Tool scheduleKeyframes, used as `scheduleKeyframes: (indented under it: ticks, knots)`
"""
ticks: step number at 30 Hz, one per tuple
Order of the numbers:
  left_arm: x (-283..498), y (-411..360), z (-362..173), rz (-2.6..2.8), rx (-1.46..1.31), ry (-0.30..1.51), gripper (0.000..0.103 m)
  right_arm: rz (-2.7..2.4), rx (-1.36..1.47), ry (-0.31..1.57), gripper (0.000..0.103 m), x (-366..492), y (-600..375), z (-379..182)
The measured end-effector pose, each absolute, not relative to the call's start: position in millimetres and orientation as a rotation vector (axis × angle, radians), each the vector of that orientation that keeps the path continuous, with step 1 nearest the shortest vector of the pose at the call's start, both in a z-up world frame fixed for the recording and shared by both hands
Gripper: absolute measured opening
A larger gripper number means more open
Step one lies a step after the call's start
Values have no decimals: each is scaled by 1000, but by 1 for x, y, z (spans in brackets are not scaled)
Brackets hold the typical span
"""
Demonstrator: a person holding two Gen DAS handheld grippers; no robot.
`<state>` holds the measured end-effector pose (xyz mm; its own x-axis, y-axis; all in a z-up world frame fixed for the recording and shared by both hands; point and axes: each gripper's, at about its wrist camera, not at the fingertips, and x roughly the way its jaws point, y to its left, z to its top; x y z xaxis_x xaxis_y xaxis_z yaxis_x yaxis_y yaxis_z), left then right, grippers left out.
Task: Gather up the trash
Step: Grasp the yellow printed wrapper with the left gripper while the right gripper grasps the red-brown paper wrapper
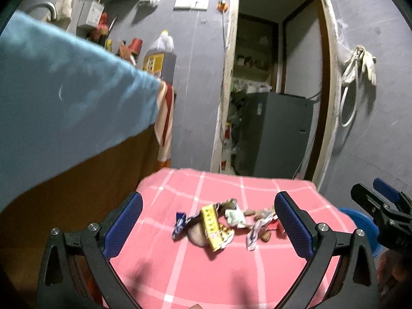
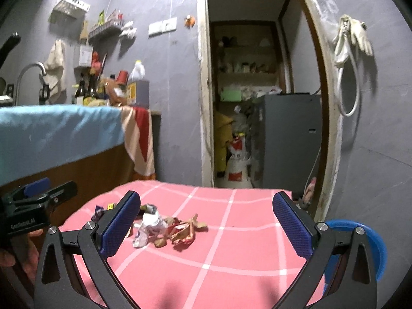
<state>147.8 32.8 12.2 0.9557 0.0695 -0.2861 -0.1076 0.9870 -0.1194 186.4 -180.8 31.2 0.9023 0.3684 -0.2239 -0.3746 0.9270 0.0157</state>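
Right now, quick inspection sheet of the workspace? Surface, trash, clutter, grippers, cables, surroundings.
Surface: pink checked tablecloth, bare apart from one pile.
Job's things: trash pile near the middle: yellow wrapper, dark blue wrapper, crumpled white paper, brown peels.
Clutter: blue bin off the table's right edge.
Grippers: left gripper open, empty, framing the pile; right gripper open, empty.
Cables: white hose loop on the wall; thin cord by the doorway.
Surroundings: counter with blue cloth, oil bottle, grey appliance in the doorway.

Crumpled wrappers and peels [image 1: 221,225] heaped on pink cloth [image 1: 206,270]
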Motion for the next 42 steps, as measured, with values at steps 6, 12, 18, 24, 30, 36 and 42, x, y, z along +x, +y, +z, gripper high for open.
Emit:
scheduleKeyframes:
  ticks: [6,12,18,24,30,36,42]
  knots:
    - [162,41,-4,86,-186,376,100,408,-47,317,103,208,-168,20]
    - [174,44,-13,65,-229,442,96,434,-33,456,100,238,-160,8]
    - [190,45,-18,23,-269,515,70,465,-12,600,72,264,-148,-7]
    - [203,48,-22,-6,-324,569,51,473,-25,709,63,282,-136,-20]
    - [210,50,-28,-15,-372,624,34,491,-22,800,61,298,-126,-33]
    - [213,48,-31,-31,-378,652,22,500,-22,845,45,304,-123,-40]
    - [212,47,-31,-30,-387,661,18,506,-8,861,23,306,-127,-42]
